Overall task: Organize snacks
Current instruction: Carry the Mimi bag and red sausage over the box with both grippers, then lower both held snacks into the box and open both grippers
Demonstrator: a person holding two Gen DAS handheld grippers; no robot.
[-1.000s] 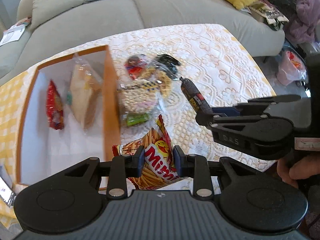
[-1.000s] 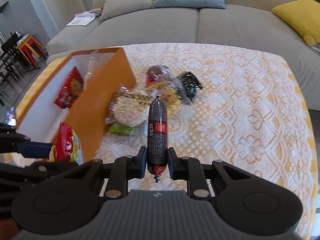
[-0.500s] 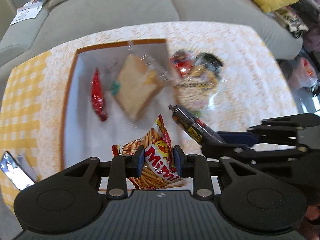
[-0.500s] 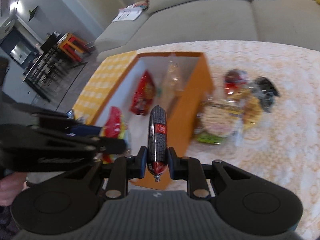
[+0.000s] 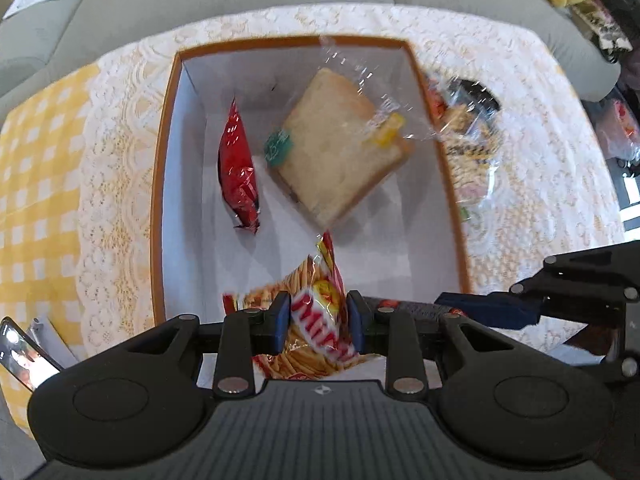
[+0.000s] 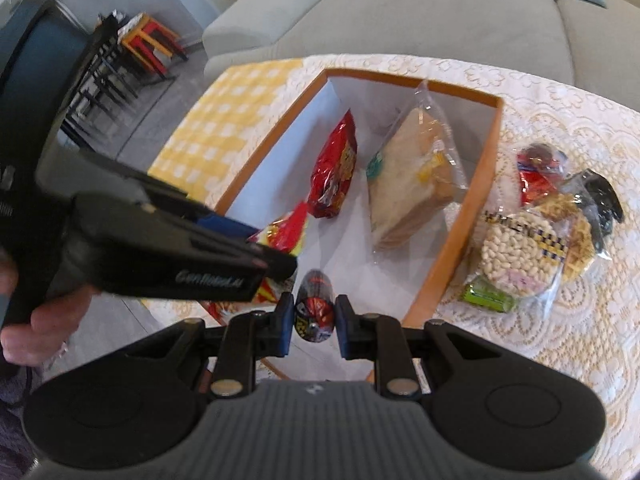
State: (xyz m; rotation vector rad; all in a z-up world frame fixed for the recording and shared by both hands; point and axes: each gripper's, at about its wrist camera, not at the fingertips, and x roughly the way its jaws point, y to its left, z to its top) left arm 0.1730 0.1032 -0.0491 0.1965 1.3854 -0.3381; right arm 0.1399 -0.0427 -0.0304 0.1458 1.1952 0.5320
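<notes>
My left gripper [image 5: 319,326] is shut on a red and yellow stick-snack bag [image 5: 320,312] and holds it over the near end of the orange box [image 5: 160,184]. My right gripper [image 6: 314,326] is shut on a dark sausage [image 6: 315,312], also over the box's near end [image 6: 452,240]. Inside the box lie a red packet [image 5: 238,172] and a wrapped sandwich [image 5: 340,152]; both also show in the right wrist view, the red packet [image 6: 336,168] and the sandwich [image 6: 408,184].
A heap of loose snacks [image 6: 532,224] lies on the lace cloth right of the box. A phone [image 5: 24,354] lies at the table's near left corner. A grey sofa [image 6: 400,12] stands behind the table.
Both grippers have moved left from the snack heap to above the box, each still holding its snack. The sausage now points steeply down into the box.
</notes>
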